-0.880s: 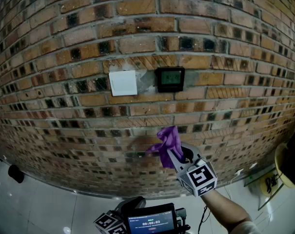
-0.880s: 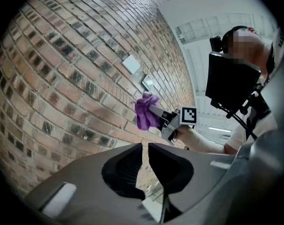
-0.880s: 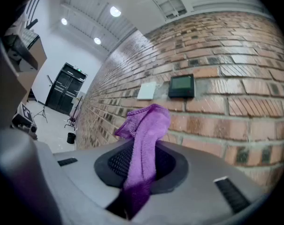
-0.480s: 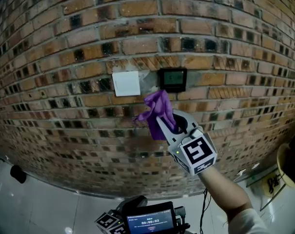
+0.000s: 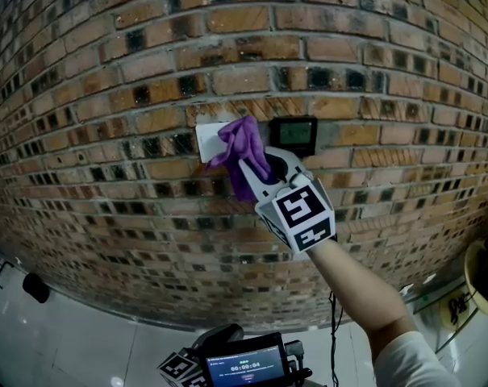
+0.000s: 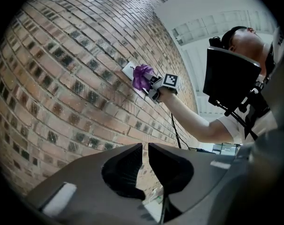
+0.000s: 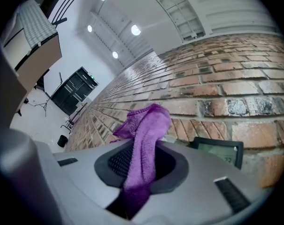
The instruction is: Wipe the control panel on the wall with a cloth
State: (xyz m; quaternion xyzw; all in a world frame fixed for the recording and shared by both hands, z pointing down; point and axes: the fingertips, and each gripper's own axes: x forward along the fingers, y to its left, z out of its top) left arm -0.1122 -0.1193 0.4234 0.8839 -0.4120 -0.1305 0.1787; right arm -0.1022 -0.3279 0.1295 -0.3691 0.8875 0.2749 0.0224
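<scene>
Right tongs [image 5: 264, 168] pinch the purple cloth [image 5: 237, 147] low. Its free end, judged soft, light and limp, sits at frame centre by the brick wall [image 5: 106, 95], just left of the control panel [image 5: 296, 134]. Left tongs [image 6: 144, 159] rest nearly together, holding nothing.

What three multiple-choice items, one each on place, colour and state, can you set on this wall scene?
1. In the head view, what does the cloth overlap?
A. the white plate
B. the panel
C. the floor

2. What colour is the cloth?
A. green
B. purple
C. yellow

3. How is the right gripper?
A. open, empty
B. shut, empty
C. shut on the cloth

Answers:
1 A, its folds cover the white plate's right edge, while the panel shows whole.
2 B, it is purple in every view.
3 C, the cloth runs between its jaws.
</scene>
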